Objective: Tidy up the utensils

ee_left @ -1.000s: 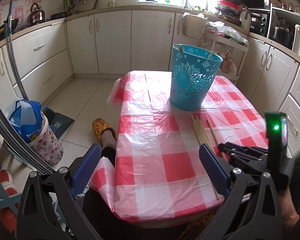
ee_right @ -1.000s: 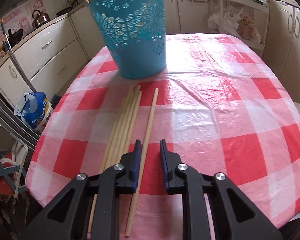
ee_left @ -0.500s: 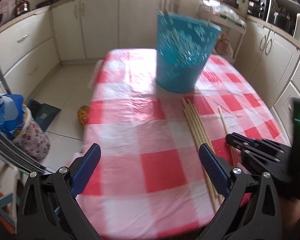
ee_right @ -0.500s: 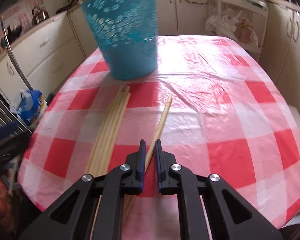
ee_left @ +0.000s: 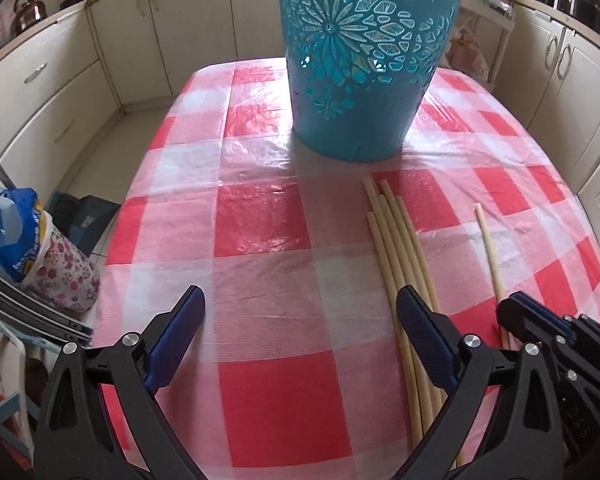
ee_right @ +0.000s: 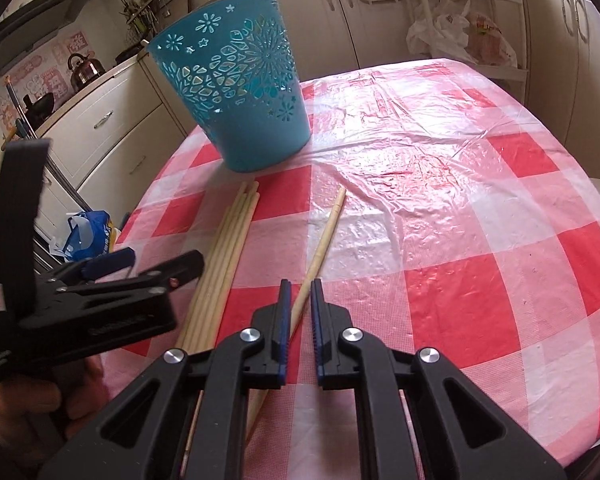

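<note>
On the checked worktop (ee_left: 260, 220), a blue bin (ee_left: 360, 60) stands at the far end, and a bundle of pale sticks (ee_left: 396, 248) lies just in front of it with 1 stick (ee_right: 324, 236) apart to the right. The left tongs (ee_left: 300, 320) are spread wide and hold nothing, their right finger over the bundle. The right tongs (ee_right: 300, 308) are nearly closed around the near part of the single stick, though actual contact is unclear.
</note>
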`<state>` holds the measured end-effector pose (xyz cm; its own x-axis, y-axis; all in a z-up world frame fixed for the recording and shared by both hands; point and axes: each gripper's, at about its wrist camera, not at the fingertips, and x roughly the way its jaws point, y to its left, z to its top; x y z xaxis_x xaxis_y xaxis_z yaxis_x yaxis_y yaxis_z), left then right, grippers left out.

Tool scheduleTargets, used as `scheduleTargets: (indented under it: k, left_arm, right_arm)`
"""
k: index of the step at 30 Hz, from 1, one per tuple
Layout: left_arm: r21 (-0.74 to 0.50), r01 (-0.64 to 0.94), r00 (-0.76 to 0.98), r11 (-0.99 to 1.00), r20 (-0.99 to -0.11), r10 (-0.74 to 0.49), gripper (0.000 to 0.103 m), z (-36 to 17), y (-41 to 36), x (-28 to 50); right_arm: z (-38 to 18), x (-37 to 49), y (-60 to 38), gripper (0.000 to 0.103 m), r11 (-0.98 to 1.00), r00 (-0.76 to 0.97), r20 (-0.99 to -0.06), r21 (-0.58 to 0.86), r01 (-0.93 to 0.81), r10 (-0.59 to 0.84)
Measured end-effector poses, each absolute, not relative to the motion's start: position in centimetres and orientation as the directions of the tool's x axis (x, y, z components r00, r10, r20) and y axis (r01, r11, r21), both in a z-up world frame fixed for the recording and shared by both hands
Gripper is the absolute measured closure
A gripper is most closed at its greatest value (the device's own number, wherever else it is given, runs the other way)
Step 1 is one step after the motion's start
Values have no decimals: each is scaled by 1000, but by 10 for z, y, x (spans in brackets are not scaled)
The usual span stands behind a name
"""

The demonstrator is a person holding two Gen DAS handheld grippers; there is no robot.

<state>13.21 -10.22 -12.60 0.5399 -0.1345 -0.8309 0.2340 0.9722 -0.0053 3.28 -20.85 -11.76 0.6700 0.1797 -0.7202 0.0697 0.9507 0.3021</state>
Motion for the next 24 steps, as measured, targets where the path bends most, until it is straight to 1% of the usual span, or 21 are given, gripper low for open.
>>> scheduleTargets:
  k: [4,6,11,14,16,17,18,19,20,22,24]
  left_arm:
    - [-2,226,537,974,-834,-127,10,-127,-105,136]
    - [23,228,528,973,-843,-104,10,-128,-110,138]
    - [35,248,531,968,-841,-106,14,-128,-112,135]
    - [34,301,531,953,-836,-137,24,-125,-111,133]
    - [34,349,524,936,-836,-165,37,-123,-112,134]
    - [37,389,518,921,-835,-185,41,-122,-115,134]
    - [41,428,510,903,-835,-204,51,-121,-117,133]
    - [46,474,500,879,-836,-226,63,-120,-120,133]
    - [61,553,481,831,-837,-259,68,-119,-124,131]
    - [95,652,455,752,-842,-289,76,-117,-128,132]
    - [64,717,396,694,-857,-330,82,-116,-126,138]
  right_arm:
    - [-118,33,-209,92,950,670,-719,306,70,182]
    - [-118,33,-209,92,950,671,-719,305,70,182]
    - [-118,33,-210,92,954,674,-720,289,76,164]
    - [-118,37,-213,91,953,678,-719,290,93,153]
    - [-118,42,-212,91,956,680,-720,277,96,141]
    - [-118,44,-211,91,960,678,-723,264,93,133]
    - [-117,46,-209,91,963,676,-725,254,88,130]
    - [-116,47,-207,91,969,671,-731,234,80,122]
    - [-116,47,-207,93,972,664,-738,225,73,121]
    - [-115,45,-208,94,974,656,-745,216,68,119]
    - [-114,44,-210,94,977,643,-757,201,64,114]
